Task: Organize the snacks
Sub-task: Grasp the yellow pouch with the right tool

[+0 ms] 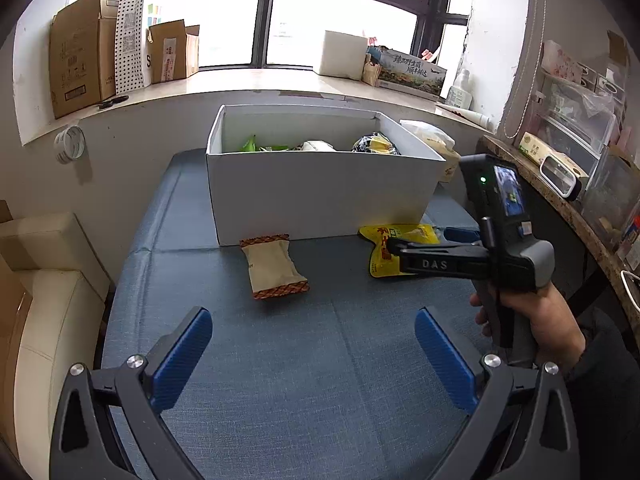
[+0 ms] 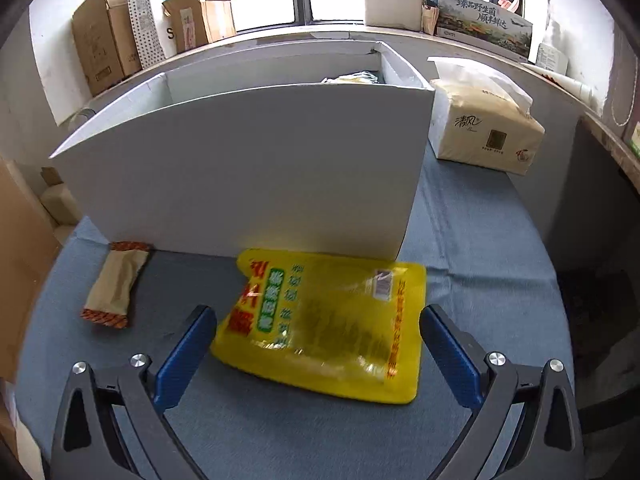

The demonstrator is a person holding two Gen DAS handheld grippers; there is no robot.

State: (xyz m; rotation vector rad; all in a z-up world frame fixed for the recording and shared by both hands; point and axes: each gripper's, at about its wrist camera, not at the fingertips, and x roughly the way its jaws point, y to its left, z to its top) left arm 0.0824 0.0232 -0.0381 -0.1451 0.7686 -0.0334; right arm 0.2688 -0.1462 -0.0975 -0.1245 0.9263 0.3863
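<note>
Snacks still loose on the blue tabletop [image 1: 320, 360] number two: a yellow pouch [image 2: 328, 324] lies flat between the spread blue fingers of the right gripper [image 2: 318, 344], and a beige wrapped bar [image 1: 274, 266] lies ahead of the left gripper [image 1: 314, 354], whose jaws are spread over bare cloth. Beyond both stands the white box [image 1: 316, 192] with several packets inside, the pouch's far edge at its front wall. A tissue pack [image 2: 484, 128] sits just beside the box's right end.
</note>
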